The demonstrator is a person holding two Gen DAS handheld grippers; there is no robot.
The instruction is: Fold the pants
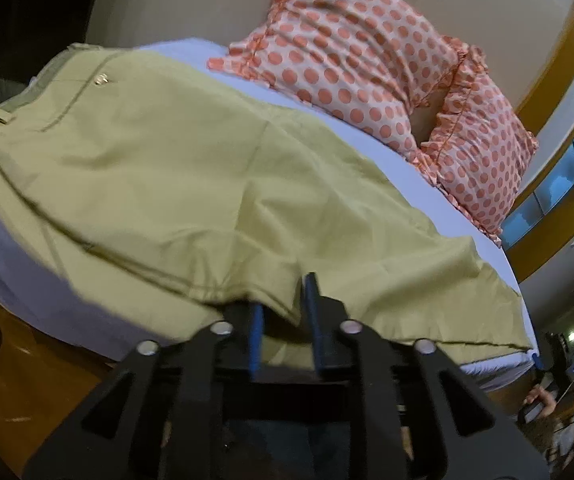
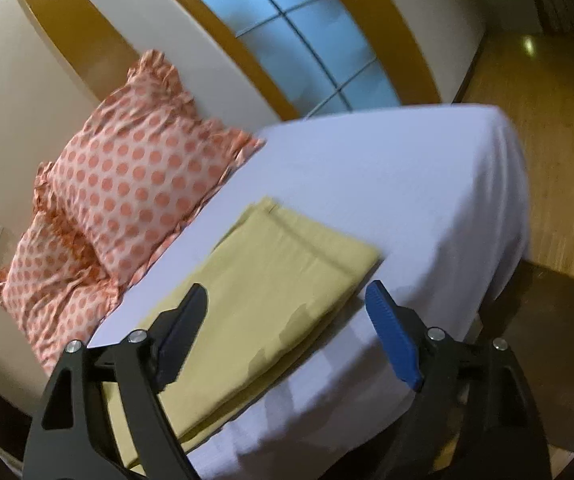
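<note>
Olive-yellow pants lie on a white bed sheet, waistband at the far left with a small button. My left gripper is at the near edge of the pants, its blue-padded jaws narrowly apart with a fold of the cloth between them. In the right wrist view the leg ends of the pants lie flat and doubled over. My right gripper is wide open above them and holds nothing.
Two orange polka-dot pillows lie at the head of the bed against a cream wall. A window with a wooden frame is behind. The wooden floor lies past the bed's corner.
</note>
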